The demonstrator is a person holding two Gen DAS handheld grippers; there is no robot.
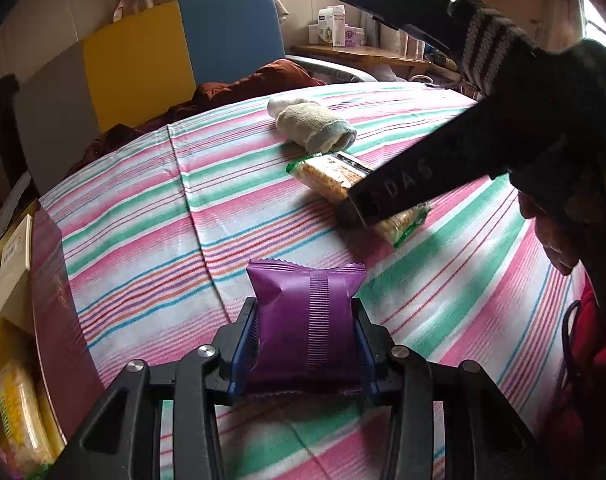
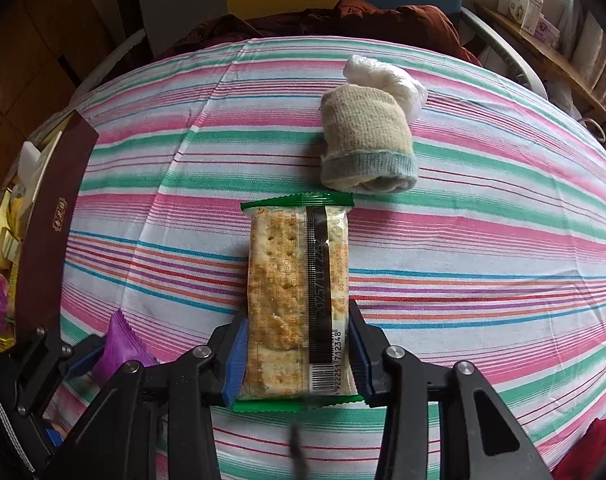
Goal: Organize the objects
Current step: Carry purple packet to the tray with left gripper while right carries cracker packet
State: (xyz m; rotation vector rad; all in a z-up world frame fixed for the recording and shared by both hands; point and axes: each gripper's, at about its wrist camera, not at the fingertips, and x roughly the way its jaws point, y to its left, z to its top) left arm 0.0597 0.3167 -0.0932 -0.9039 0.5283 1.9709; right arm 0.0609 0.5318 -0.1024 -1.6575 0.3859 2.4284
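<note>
Lying along the left edge of the striped cloth [image 2: 483, 208], a dark red box [image 2: 49, 236] is seen. Just right of it, a purple packet [image 1: 307, 320] is clamped between the blue pads of the left gripper [image 1: 306, 344], low over the cloth. Near the middle, a cracker pack [image 2: 299, 296] is gripped at its near end by the right gripper [image 2: 297, 354]. Beyond the pack, slightly right, rolled socks [image 2: 367, 148] are laid on the cloth.
</note>
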